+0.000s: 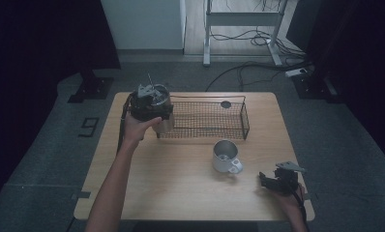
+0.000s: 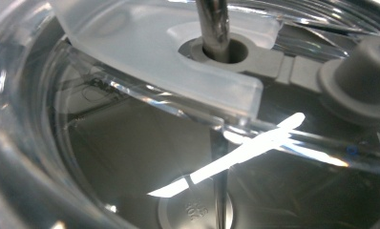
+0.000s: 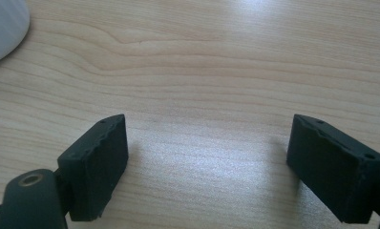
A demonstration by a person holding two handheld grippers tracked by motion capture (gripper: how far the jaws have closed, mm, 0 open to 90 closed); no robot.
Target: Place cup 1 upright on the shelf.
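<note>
**A:** High view first; the left tongs point(image 1: 153, 107) sit on top of the lidded steel tumbler point(image 1: 164, 123) at the left end of the wire basket point(image 1: 244, 118), in the upper middle of the frame; which step is this?

**B:** I'd judge it the placing of the tumbler into the basket; it looks to be right at the basket's left rim, though whether it hangs free or stands on something I cannot tell.

**A:** Are those tongs clamped on it?

**B:** I cannot tell; the left gripper view looks straight down on the clear lid point(image 2: 131, 71) and the metal straw point(image 2: 216, 24), with a grey stopper point(image 2: 360, 81) at right, and no pads are to be seen.

**A:** And the other hand?

**B:** Right tongs point(image 1: 270, 180) rest at the lower right of the desk point(image 1: 181, 198); in the right gripper view they point(image 3: 207, 143) stand wide apart over bare wood, holding nothing.

**A:** Next move?

**B:** Probably carrying the tumbler rightward over the rim and lowering it upright onto the mesh, clear of the dark round thing point(image 1: 226, 104) at the back; the steel mug point(image 1: 224, 157), below the basket, likely waits its turn.
</note>
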